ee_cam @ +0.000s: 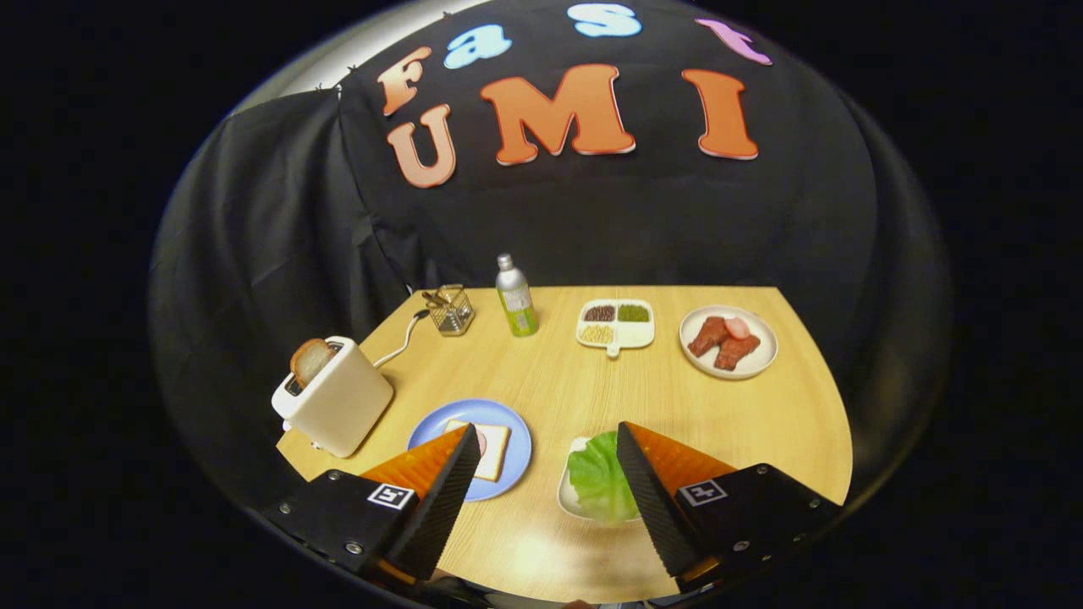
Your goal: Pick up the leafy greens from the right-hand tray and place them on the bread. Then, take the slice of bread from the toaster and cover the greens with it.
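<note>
The gripper (541, 482) has its jaws wide apart, holding nothing. First step is in hand, I think: approach to the leafy greens (599, 479), which lie on the white tray (565, 495), partly behind the right finger. Next move: shift right & lower so both fingers come around the leaf, then close. Bread (493, 448) waits on the blue plate (512, 423), 2nd slice (310, 361) in the toaster (334, 404)

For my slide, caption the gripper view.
Open gripper above the table, leafy greens by its right finger, bread on blue plate, toaster beyond.
</note>
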A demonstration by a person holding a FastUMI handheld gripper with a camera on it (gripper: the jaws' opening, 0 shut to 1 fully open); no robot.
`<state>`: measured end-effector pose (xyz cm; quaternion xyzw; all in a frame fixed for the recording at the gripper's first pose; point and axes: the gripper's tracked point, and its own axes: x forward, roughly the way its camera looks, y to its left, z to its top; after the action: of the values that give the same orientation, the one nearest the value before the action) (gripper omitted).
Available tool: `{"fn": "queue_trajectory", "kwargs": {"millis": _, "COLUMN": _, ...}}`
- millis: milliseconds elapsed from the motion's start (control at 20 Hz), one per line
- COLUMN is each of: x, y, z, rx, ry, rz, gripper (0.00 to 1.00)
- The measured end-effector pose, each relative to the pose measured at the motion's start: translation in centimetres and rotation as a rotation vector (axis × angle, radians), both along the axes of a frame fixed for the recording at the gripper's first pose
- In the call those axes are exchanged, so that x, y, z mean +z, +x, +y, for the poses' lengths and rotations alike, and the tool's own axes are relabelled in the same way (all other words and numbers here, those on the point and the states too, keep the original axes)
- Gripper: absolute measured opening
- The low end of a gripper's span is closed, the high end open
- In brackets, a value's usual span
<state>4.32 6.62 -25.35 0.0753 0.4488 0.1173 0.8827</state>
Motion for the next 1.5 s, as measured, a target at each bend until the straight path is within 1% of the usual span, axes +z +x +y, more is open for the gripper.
{"fn": "queue_trajectory", "kwargs": {"millis": 100, "x": -2.8, "y": -0.2, "z": -0.2, "rx": -0.012, "ry": -0.012, "rz": 0.083, "gripper": 0.97}}
{"fn": "queue_trajectory", "kwargs": {"millis": 250, "x": -7.8, "y": -0.7, "z": -1.3, "rx": -0.036, "ry": -0.069, "rz": 0.212, "gripper": 0.96}}
{"fn": "queue_trajectory", "kwargs": {"millis": 350, "x": -10.0, "y": -1.0, "z": -1.5, "rx": -0.048, "ry": -0.067, "rz": 0.283, "gripper": 0.95}}
{"fn": "queue_trajectory", "kwargs": {"millis": 500, "x": -13.4, "y": -1.3, "z": -3.2, "rx": -0.068, "ry": -0.101, "rz": 0.373, "gripper": 0.94}}
{"fn": "queue_trajectory", "kwargs": {"millis": 650, "x": -15.6, "y": -1.8, "z": -3.8, "rx": -0.078, "ry": -0.125, "rz": 0.441, "gripper": 0.94}}
{"fn": "queue_trajectory", "kwargs": {"millis": 850, "x": -17.3, "y": -2.2, "z": -4.3, "rx": -0.050, "ry": -0.176, "rz": 0.484, "gripper": 0.93}}
{"fn": "queue_trajectory", "kwargs": {"millis": 1150, "x": -19.7, "y": -2.4, "z": -4.4, "rx": -0.024, "ry": -0.255, "rz": 0.517, "gripper": 0.86}}
{"fn": "queue_trajectory", "kwargs": {"millis": 1300, "x": -20.2, "y": -2.3, "z": -4.5, "rx": -0.048, "ry": -0.260, "rz": 0.518, "gripper": 0.78}}
{"fn": "queue_trajectory", "kwargs": {"millis": 1350, "x": -20.2, "y": -2.2, "z": -4.3, "rx": -0.045, "ry": -0.258, "rz": 0.515, "gripper": 0.77}}
{"fn": "queue_trajectory", "kwargs": {"millis": 1450, "x": -20.1, "y": -2.2, "z": -4.2, "rx": -0.032, "ry": -0.268, "rz": 0.505, "gripper": 0.72}}
{"fn": "queue_trajectory", "kwargs": {"millis": 1500, "x": -20.1, "y": -2.1, "z": -3.9, "rx": -0.021, "ry": -0.268, "rz": 0.494, "gripper": 0.67}}
